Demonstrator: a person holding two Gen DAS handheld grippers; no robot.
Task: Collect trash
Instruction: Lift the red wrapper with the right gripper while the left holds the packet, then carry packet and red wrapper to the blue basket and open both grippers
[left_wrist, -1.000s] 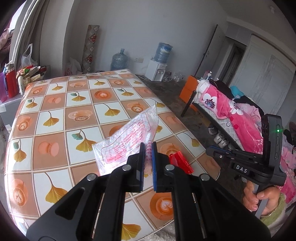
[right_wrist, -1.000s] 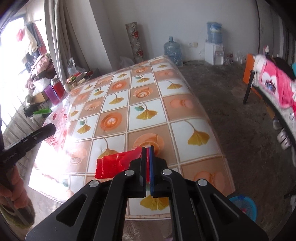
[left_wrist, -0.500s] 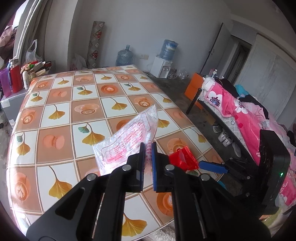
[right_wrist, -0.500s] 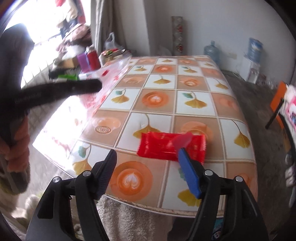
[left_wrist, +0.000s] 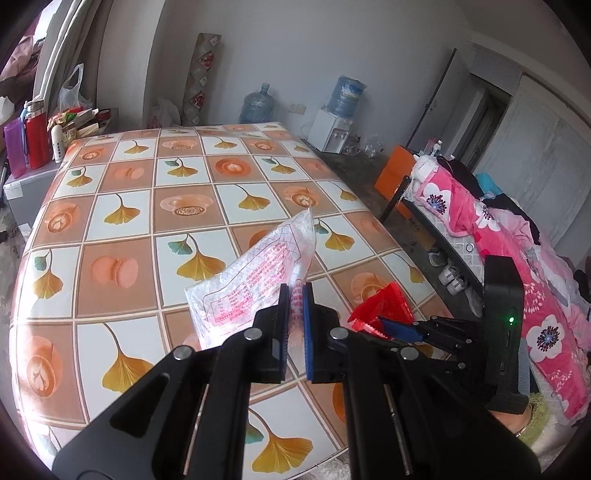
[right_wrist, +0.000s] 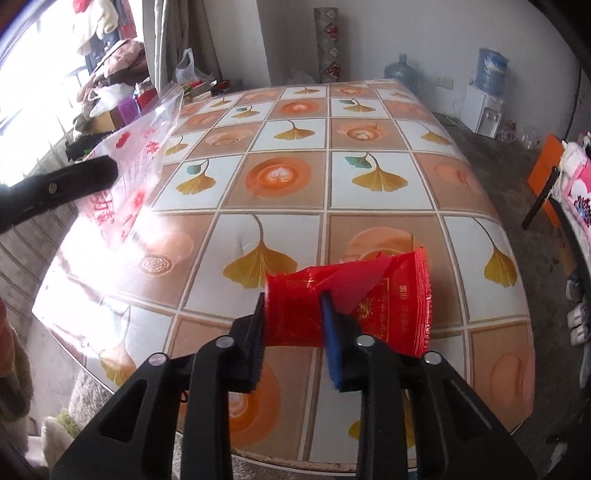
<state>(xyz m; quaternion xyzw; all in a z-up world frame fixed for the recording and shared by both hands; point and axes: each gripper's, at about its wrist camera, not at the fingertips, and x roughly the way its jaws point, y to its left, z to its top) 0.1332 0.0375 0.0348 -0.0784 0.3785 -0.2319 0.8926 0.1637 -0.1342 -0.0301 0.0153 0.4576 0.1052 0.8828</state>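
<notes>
My left gripper (left_wrist: 295, 291) is shut on a clear plastic bag with red print (left_wrist: 255, 280), held up over the tiled tablecloth of the table (left_wrist: 122, 266). In the right wrist view that bag (right_wrist: 136, 177) hangs at the left under a black finger (right_wrist: 92, 173) of the left gripper. A red snack wrapper (right_wrist: 391, 306) lies near the table's front edge (right_wrist: 369, 147). My right gripper (right_wrist: 293, 299) is closing, and the wrapper's left end buckles between its pads. In the left wrist view the wrapper (left_wrist: 384, 306) tilts up at the right gripper's blue fingertip (left_wrist: 399, 328).
A bed with a pink flowered blanket (left_wrist: 491, 236) runs along the right, with shoes (left_wrist: 450, 273) on the floor beside it. Water jugs (left_wrist: 258, 107) and a dispenser (left_wrist: 332, 129) stand at the far wall. Bottles and packets (left_wrist: 37, 136) crowd a side shelf at the left.
The right gripper let go of the red wrapper, opened wide, came down over it on the table and closed on its left end. The left gripper kept its hold on the clear bag.
</notes>
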